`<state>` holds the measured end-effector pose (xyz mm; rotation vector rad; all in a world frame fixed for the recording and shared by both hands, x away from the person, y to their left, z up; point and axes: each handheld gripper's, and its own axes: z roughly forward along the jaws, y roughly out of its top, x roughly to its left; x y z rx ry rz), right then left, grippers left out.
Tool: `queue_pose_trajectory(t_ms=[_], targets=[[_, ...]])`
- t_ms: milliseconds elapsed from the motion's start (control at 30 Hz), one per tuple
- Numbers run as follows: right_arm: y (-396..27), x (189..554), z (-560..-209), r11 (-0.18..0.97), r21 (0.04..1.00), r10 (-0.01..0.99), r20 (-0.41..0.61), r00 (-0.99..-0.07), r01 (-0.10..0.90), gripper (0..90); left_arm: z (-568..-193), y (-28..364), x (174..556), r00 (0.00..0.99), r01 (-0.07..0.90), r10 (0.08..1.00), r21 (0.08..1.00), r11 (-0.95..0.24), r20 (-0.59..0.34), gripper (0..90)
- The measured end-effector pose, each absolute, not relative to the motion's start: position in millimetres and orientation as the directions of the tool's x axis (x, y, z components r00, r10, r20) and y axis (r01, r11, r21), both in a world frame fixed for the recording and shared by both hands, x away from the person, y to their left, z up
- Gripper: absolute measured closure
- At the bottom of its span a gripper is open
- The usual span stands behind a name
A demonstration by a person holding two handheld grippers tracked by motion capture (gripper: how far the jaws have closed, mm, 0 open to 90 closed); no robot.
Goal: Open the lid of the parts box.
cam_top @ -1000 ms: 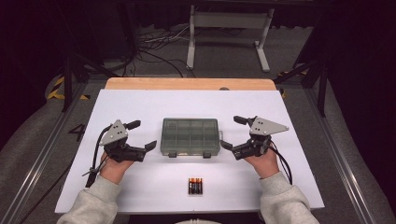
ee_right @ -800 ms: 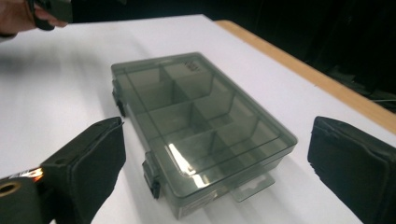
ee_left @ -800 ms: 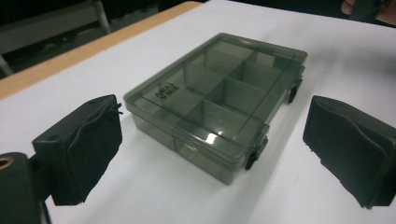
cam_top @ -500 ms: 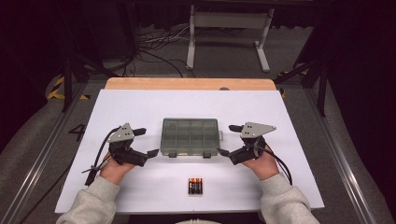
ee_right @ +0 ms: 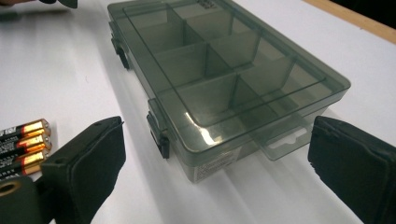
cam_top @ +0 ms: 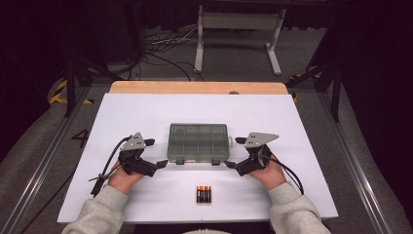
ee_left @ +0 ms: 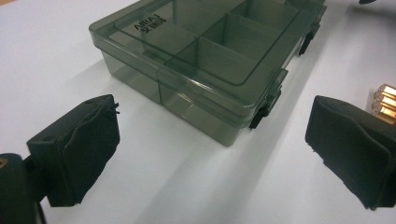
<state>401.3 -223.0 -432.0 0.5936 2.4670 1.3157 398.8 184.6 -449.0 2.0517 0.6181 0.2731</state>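
**Grey box waits shut between two open grippers**

Black jaws of the left gripper (cam_top: 155,152) stand wide apart, holding nothing, just beside the box's left corner. The smoky plastic box (cam_top: 198,141) sits in the middle of the white table (cam_top: 146,112), lid down, both clips (ee_left: 265,105) closed. The batteries (cam_top: 204,194) lie in front. The right gripper (cam_top: 235,152) is open too. I think one gripper should hold the box steady while the other gently flips a clip.
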Motion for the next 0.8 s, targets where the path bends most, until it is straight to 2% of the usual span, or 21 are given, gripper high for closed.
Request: queue_pose_trajectory(t_ms=[300,467,633,800], targets=[[-222,403,-442,0.516,0.819,0.483,-0.037,-0.875,0.251,4.9,-457,184,401,0.843,0.352,0.532,0.830,-0.432,-0.081,3.7],[-223,402,-443,0.502,0.827,0.495,-0.035,-0.868,0.252,8.5,-458,181,401,0.849,0.344,0.524,0.828,-0.442,-0.073,6.5],[-224,400,-444,0.505,0.827,0.490,-0.038,-0.871,0.248,24.3,-461,177,401,0.856,0.341,0.511,0.823,-0.453,-0.073,14.0],[-223,399,-447,0.518,0.816,0.481,-0.030,-0.876,0.257,32.4,-461,177,402,0.857,0.334,0.512,0.825,-0.456,-0.064,22.3]])
